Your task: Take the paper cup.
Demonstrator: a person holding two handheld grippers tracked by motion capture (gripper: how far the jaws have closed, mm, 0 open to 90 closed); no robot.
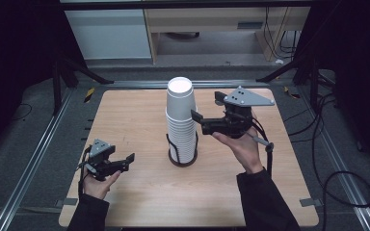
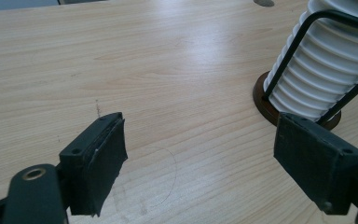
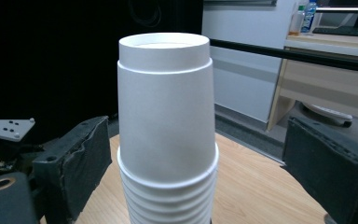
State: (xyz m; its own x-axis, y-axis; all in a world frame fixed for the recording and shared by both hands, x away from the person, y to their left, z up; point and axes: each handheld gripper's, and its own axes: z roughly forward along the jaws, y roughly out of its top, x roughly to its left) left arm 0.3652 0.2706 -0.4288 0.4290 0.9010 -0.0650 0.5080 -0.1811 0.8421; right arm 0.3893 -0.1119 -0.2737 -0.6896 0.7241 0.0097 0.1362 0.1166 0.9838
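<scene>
A tall stack of upside-down white paper cups (image 1: 181, 122) stands in a black wire holder (image 1: 182, 160) at the middle of the wooden table (image 1: 135, 115). My right gripper (image 1: 207, 107) is held up at the stack's right, level with the top cup (image 3: 165, 107). It is open: in the right gripper view its jaws flank that cup with a gap on each side. My left gripper (image 1: 123, 156) rests low at the table's left, open with nothing between its jaws. Ahead of the left gripper (image 2: 200, 163) are the ribbed cup rims (image 2: 326, 79) and the holder's round base (image 2: 261, 100).
Bare wood lies between the left gripper and the holder. Beyond the table's far edge stand a white cabinet (image 1: 111, 33) and a wooden desk (image 1: 212, 21). Cables (image 1: 327, 159) trail over the floor at the right. Metal rails (image 1: 33, 159) run along both sides.
</scene>
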